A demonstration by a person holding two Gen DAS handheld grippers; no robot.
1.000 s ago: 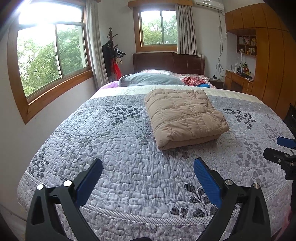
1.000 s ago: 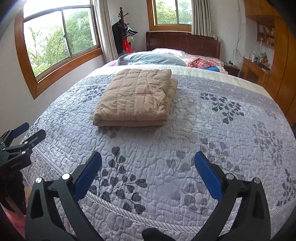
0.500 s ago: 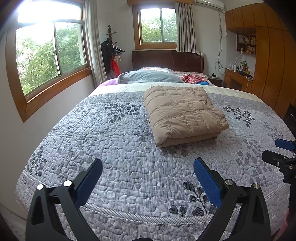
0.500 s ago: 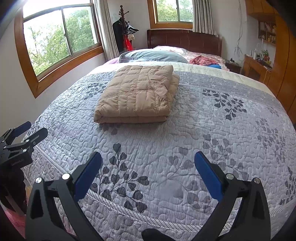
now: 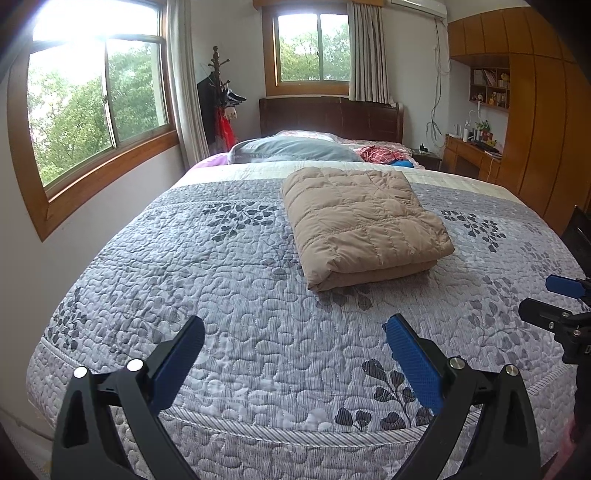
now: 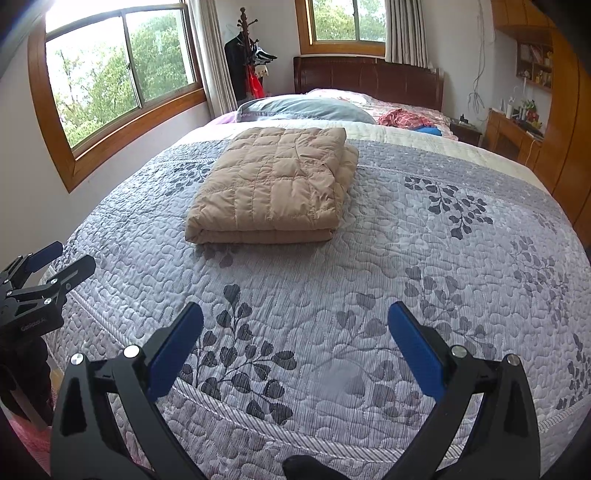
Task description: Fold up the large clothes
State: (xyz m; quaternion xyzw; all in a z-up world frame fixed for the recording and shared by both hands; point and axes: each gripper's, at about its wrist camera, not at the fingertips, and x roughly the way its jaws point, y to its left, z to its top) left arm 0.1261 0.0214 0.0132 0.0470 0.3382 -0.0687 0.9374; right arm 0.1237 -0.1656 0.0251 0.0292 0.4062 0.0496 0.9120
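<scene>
Jacket point(image 5: 364, 225): tan, quilted, folded, lay mid-bed on the grey leaf-print bedspread point(image 5: 236, 295). Left gripper point(image 5: 295, 332) and right gripper point(image 6: 295, 321): both spread wide, empty, above the bed's foot, well apart from the jacket.

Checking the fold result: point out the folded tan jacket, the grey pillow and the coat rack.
folded tan down jacket point(image 6: 273, 184), right wrist view, top quilted panel
grey pillow point(image 5: 291, 149), left wrist view, middle
coat rack point(image 6: 244, 22), right wrist view, upper post

Bedspread point(image 5: 229, 288) lies bare ahead — only the folded jacket point(image 5: 362, 225) interrupts it.
</scene>
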